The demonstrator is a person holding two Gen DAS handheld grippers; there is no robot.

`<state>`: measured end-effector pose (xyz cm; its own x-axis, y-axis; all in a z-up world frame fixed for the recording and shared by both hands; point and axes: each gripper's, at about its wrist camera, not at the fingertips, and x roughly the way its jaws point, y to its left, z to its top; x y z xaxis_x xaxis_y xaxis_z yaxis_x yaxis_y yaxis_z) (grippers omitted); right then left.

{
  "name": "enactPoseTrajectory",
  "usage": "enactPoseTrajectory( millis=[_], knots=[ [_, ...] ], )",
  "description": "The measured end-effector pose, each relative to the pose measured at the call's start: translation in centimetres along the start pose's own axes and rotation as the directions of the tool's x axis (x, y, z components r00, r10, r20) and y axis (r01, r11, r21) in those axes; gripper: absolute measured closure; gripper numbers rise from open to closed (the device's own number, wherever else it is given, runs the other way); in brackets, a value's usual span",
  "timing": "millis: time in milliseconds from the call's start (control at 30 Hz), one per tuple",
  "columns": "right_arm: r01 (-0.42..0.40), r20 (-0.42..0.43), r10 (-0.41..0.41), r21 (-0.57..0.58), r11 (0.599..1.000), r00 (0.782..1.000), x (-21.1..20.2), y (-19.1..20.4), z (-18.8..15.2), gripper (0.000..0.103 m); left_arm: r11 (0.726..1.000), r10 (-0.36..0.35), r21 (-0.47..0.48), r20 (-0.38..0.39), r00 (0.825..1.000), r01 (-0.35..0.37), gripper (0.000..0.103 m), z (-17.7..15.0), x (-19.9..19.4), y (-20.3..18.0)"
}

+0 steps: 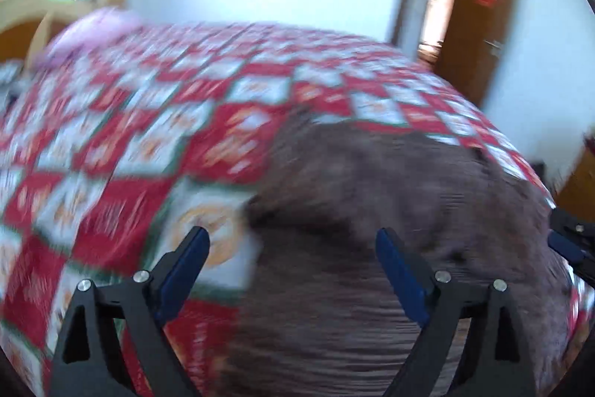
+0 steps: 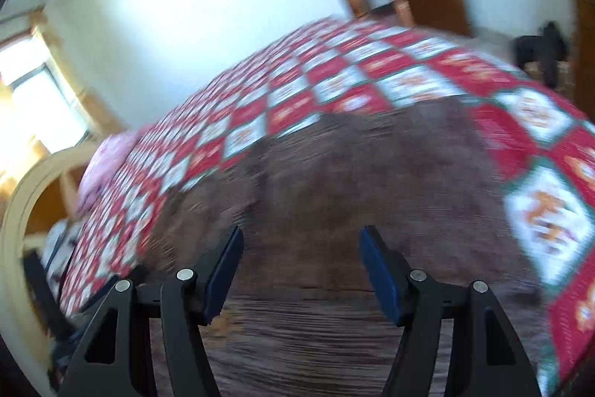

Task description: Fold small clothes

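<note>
A brown ribbed garment (image 1: 390, 211) lies spread on a bed with a red, white and green checkered quilt (image 1: 148, 121). My left gripper (image 1: 293, 240) is open and empty above the garment's left edge, its blue-padded jaws wide apart. The right gripper's tip (image 1: 569, 240) shows at the right edge of the left wrist view. In the right wrist view the same garment (image 2: 372, 181) fills the near middle of the quilt (image 2: 334, 69). My right gripper (image 2: 301, 240) is open and empty over the garment's near part. Both views are motion-blurred.
A pink pillow (image 1: 93, 28) lies at the head of the bed by a curved wooden headboard (image 2: 22, 196). A brown door (image 1: 479, 21) stands open beyond the far bed corner. A dark object (image 2: 539, 54) sits on the floor past the bed.
</note>
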<state>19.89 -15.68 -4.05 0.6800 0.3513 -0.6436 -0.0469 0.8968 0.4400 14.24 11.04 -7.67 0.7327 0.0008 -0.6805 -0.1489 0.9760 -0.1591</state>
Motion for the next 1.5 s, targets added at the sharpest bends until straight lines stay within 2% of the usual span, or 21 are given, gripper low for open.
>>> enactPoseTrajectory(
  millis=[67,100,167,233,300,333,367,467,600,767,800,833,867,933,1033,1200,1233,1300,1367,1400,1500],
  knots=[
    [-0.038,-0.083,0.036,-0.021,0.999,0.996,3.0,2.3,0.0,0.037,0.987,-0.034,-0.160,-0.063,0.997,0.024,0.012,-0.6,1.3,2.6],
    [-0.038,-0.111,0.035,-0.025,0.999,0.993,4.3,3.1,-0.2,0.037,0.975,-0.070,-0.213,-0.037,0.997,0.061,0.010,-0.7,1.1,3.4],
    [-0.027,-0.152,0.023,-0.023,0.999,0.988,6.7,4.2,-0.7,0.037,0.955,-0.114,-0.275,0.015,0.993,0.113,0.010,-1.1,0.5,4.3],
    [-0.027,-0.181,0.019,-0.042,0.999,0.983,8.5,5.4,-1.1,0.040,0.954,-0.117,-0.276,0.017,0.993,0.118,0.010,-1.3,0.4,4.1],
    [0.012,-0.167,-0.032,-0.118,0.993,0.986,9.2,6.7,-1.6,0.060,0.960,-0.105,-0.259,0.010,0.994,0.104,0.008,-1.2,0.7,3.4],
    [0.025,-0.171,-0.051,-0.156,0.987,0.984,9.6,7.3,-1.7,0.082,0.963,-0.103,-0.249,0.005,0.995,0.101,0.006,-1.2,0.7,3.0],
    [0.039,-0.178,-0.071,-0.178,0.983,0.982,9.9,7.5,-1.7,0.090,0.965,-0.108,-0.242,0.003,0.994,0.106,0.004,-1.2,0.8,2.8],
    [0.066,-0.133,-0.095,-0.211,0.975,0.986,9.0,7.4,-1.0,0.091,0.962,-0.119,-0.248,0.005,0.993,0.116,0.004,-1.2,0.5,3.3],
    [0.080,-0.048,-0.095,-0.255,0.964,0.994,6.2,7.0,-0.2,0.092,0.962,-0.116,-0.249,0.003,0.993,0.113,0.004,-1.0,1.0,3.7],
    [0.097,-0.126,-0.142,-0.311,0.945,0.982,6.7,5.2,-1.5,0.088,0.964,-0.109,-0.242,0.000,0.994,0.106,0.004,-1.0,1.0,3.6],
    [0.102,-0.153,-0.156,-0.316,0.943,0.976,7.0,4.9,-1.9,0.083,0.965,-0.108,-0.242,0.000,0.994,0.105,0.004,-1.0,1.0,3.5],
    [0.107,-0.157,-0.161,-0.306,0.946,0.974,6.9,4.3,-2.1,0.071,0.965,-0.109,-0.242,0.000,0.994,0.105,0.004,-1.0,1.0,3.5],
    [0.110,-0.141,-0.156,-0.289,0.951,0.978,6.4,4.1,-2.1,0.059,0.965,-0.108,-0.241,0.000,0.994,0.105,0.004,-1.0,1.0,3.5],
    [0.134,-0.075,-0.152,-0.206,0.969,0.986,4.6,2.8,-1.1,0.046,0.965,-0.108,-0.242,0.001,0.994,0.105,0.004,-1.0,1.0,3.5],
    [0.080,0.011,-0.080,-0.075,0.994,0.997,2.8,1.1,1.1,0.045,0.965,-0.106,-0.239,0.002,0.994,0.103,0.004,-1.0,1.0,3.4],
    [0.113,-0.051,-0.117,-0.069,0.991,0.992,7.9,1.0,4.4,0.046,0.968,-0.098,-0.230,0.006,0.995,0.096,0.004,-1.0,1.0,3.3],
    [0.116,-0.101,-0.126,-0.092,0.989,0.987,10.2,1.2,4.6,0.049,0.968,-0.098,-0.231,0.007,0.995,0.097,0.004,-1.0,1.0,3.4],
    [0.146,-0.126,-0.170,-0.177,0.973,0.977,12.6,2.0,4.5,0.074,0.969,-0.096,-0.229,0.005,0.995,0.095,0.004,-1.0,1.0,3.3],
    [0.207,-0.063,-0.240,-0.329,0.921,0.969,13.4,4.0,4.2,0.096,0.969,-0.097,-0.227,0.005,0.995,0.096,0.003,-1.1,1.0,3.3],
    [0.229,-0.053,-0.264,-0.352,0.908,0.963,13.6,4.3,4.3,0.097,0.969,-0.098,-0.226,0.006,0.995,0.097,0.003,-1.1,1.0,3.3],
    [0.251,-0.047,-0.274,-0.277,0.927,0.961,14.6,2.9,5.8,0.099,0.972,-0.090,-0.218,0.008,0.996,0.090,0.003,-1.1,1.0,3.2]
  ],
)
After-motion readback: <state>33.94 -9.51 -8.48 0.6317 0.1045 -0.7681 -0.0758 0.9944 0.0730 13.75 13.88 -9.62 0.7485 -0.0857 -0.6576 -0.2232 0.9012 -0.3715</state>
